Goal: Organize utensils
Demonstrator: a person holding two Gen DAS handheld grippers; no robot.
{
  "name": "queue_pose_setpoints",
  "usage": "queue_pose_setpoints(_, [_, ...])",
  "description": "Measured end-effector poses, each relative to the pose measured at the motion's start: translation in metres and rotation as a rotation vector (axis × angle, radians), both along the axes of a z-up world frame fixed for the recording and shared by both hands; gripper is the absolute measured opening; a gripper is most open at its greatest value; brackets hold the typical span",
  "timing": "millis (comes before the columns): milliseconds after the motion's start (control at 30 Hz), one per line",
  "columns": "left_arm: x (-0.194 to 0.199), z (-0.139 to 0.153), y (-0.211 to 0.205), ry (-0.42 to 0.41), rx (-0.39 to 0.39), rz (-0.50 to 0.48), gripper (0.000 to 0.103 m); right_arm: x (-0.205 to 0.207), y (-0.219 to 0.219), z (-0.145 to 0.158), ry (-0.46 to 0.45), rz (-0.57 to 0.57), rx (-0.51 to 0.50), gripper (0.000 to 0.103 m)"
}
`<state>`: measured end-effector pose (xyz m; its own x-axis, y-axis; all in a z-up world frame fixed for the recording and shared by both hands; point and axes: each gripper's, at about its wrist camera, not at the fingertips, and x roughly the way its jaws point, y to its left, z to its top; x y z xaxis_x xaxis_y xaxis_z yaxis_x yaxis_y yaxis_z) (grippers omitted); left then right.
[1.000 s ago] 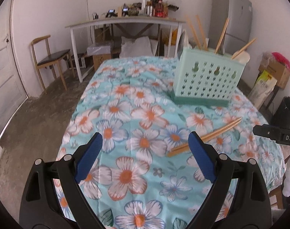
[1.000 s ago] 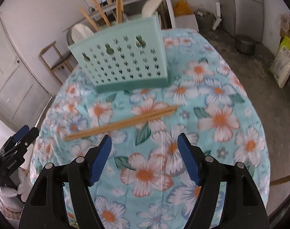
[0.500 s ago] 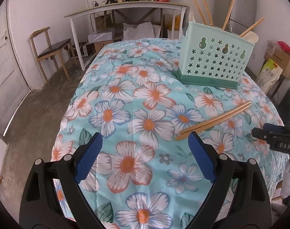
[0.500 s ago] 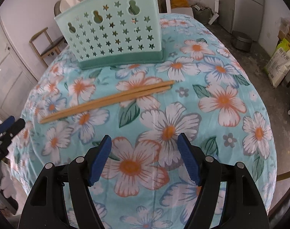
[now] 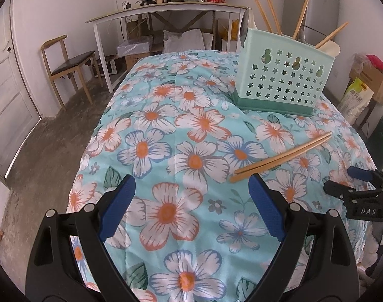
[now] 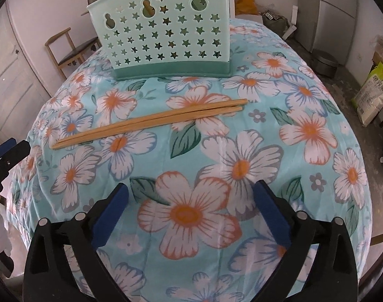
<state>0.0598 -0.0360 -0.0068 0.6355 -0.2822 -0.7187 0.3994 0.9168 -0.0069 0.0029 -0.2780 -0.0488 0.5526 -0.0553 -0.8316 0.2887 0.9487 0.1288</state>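
Though chopsticks (image 6: 148, 123) lie plain, the holder (image 6: 163, 32) hides its contents.

The chopsticks (image 6: 148, 123) look like pale bare wood, matt and smooth. The holder (image 6: 163, 37) is mint plastic with a faint sheen, pierced with star holes, on a darker green plastic base. The cloth (image 6: 242, 151) over the counter is thin printed fabric, smooth with a slight sheen and a few creases. Each tool has matt black plastic arms with small bright metal pins; its pads (image 5: 118, 206) are blue with a fine texture, rubber-like. The floor (image 5: 53, 130) is rough grey concrete. The chair (image 5: 65, 65) is pale wood with a dark seat.
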Motion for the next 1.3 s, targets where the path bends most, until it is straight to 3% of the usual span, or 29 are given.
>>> queue_pose_setpoints(133, [0.000,0.001,0.000,0.000,0.001,0.002,0.088,-0.002,-0.003,0.001,-0.011,-0.010,0.027,0.097])
queue_pose_setpoints(333, [-0.001,0.004,0.000,-0.007,-0.008,0.009,0.087,-0.008,-0.022,0.003,-0.053,-0.023,0.165,0.097])
queue_pose_setpoints(833, [0.004,0.005,0.000,0.002,-0.016,0.034,0.087,-0.014,-0.027,0.002,-0.095,-0.010,0.224,0.097])
queue_pose_setpoints(1067, [0.007,0.014,-0.002,-0.051,0.012,0.052,0.087,-0.026,-0.054,0.004,-0.152,-0.056,0.447,0.097])
queue_pose_setpoints(1300, [0.011,0.017,-0.016,-0.094,0.026,0.020,0.087,-0.040,-0.053,0.022,-0.213,-0.059,0.386,0.092])
